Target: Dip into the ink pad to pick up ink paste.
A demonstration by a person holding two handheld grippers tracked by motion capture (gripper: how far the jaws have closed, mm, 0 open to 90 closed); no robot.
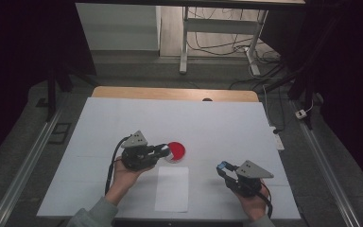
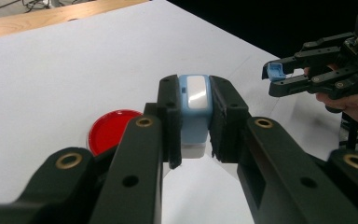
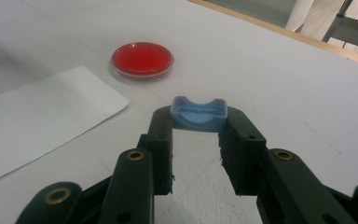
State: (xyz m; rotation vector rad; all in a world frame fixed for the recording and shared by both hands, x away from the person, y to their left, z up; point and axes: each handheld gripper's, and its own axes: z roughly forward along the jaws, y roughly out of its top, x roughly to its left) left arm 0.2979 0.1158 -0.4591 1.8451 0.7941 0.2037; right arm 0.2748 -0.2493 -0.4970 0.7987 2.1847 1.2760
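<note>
My left gripper (image 1: pixel 163 151) is shut on a small pale-blue block with a white face (image 2: pixel 195 105), held just above the table. Right beside it lies a round red dish (image 1: pixel 177 150), seen to the block's left in the left gripper view (image 2: pixel 109 130). My right gripper (image 1: pixel 222 166) hovers near the table's front right, shut on a small blue curved cap (image 3: pixel 198 114). That cap also shows at the right gripper's tips in the left gripper view (image 2: pixel 274 71). The red dish (image 3: pixel 142 58) lies well ahead of the cap, apart from it.
A white sheet of paper (image 1: pixel 172 188) lies flat near the front edge, between the two hands, also seen at the left of the right gripper view (image 3: pixel 42 116). The white table cover (image 1: pixel 194 118) ends at a wooden strip (image 1: pixel 175 93) at the back. Cables and desk legs lie beyond.
</note>
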